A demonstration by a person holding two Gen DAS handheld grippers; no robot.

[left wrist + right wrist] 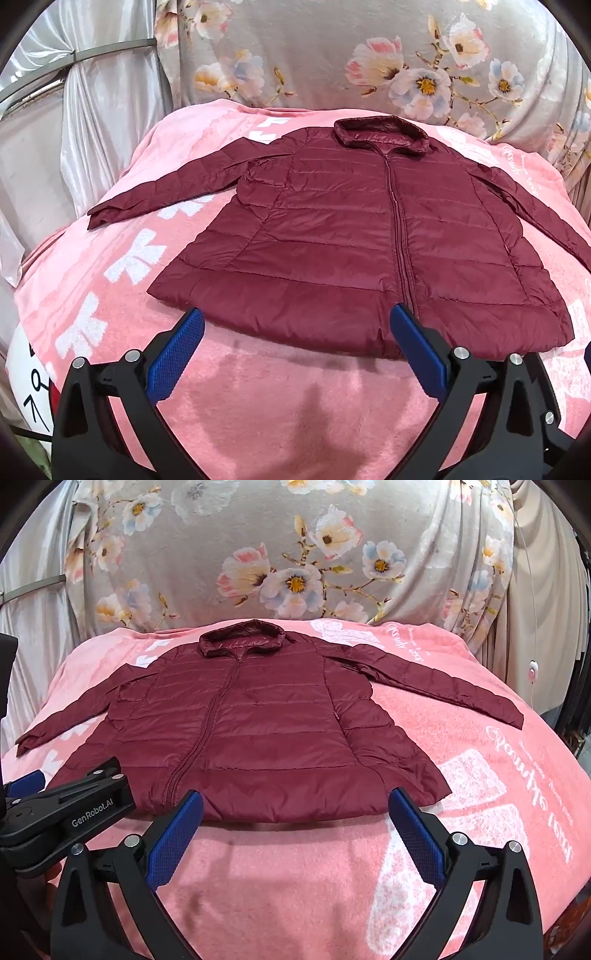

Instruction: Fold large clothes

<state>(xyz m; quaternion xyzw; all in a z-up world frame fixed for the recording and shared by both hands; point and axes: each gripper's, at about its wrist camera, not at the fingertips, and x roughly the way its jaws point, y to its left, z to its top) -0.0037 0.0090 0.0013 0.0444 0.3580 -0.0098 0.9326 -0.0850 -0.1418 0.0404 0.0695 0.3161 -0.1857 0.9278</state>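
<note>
A dark red quilted puffer jacket lies flat and zipped on a pink blanket, collar at the far side, both sleeves spread outward. It also shows in the right wrist view. My left gripper is open and empty, its blue pads just above the jacket's near hem. My right gripper is open and empty, hovering at the hem's right half. The left gripper's black body shows at the left of the right wrist view.
A grey floral cloth hangs behind the blanket. Silvery curtains hang at the left. A white cord with a small switch hangs at the right. The blanket's edges drop off on both sides.
</note>
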